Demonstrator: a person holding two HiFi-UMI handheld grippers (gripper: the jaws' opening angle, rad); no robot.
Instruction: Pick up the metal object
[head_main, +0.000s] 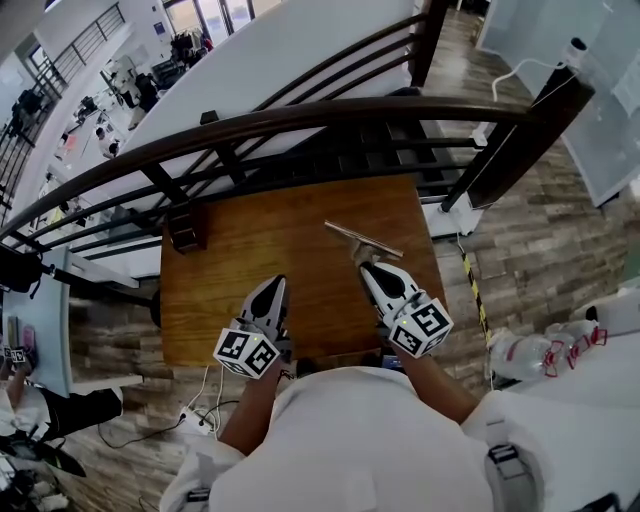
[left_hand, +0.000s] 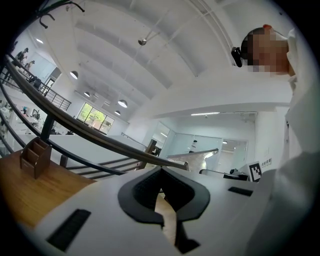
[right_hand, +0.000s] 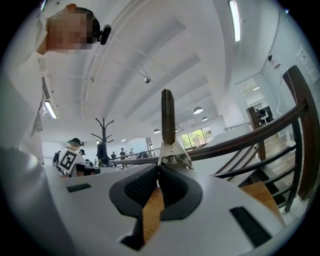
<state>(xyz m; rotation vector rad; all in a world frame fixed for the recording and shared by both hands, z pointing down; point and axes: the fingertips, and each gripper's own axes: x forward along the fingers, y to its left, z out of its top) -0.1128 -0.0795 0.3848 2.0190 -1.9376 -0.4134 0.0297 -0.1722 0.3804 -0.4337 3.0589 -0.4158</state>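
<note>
- Clamping the metal object (head_main: 362, 240) near its middle, the right hand-held gripper (head_main: 378, 268) has its jaws pressed together on it. The object sits at 12 o'clock of that gripper's tip, over the far right part of the table (head_main: 230, 280).
- The grasp looks made, so the lift is what remains. Neither view settles whether the object is clear of the wood yet.
- The left hand-held gripper (head_main: 277, 283) hovers at 9 o'clock of the right one, apart from the object, with its jaws together on nothing.
- Only the right gripper view shows the grip itself. The right hand-held gripper (right_hand: 159, 172) meets the pale bracket of the metal object (right_hand: 168, 120), and the object's bar rises toward 12 o'clock from the tips.
- Only the left gripper view shows the left hand-held gripper (left_hand: 161, 172) from behind. Its tips touch, and only table wood shows in the gap behind them. A small wooden holder (left_hand: 35, 156) stands at 9 o'clock, beside the dark railing (left_hand: 90, 132).
- Only the head view takes in both grippers at once. It also shows that the holder (head_main: 187, 228) is at the table's far left corner, well apart from the object.
</note>
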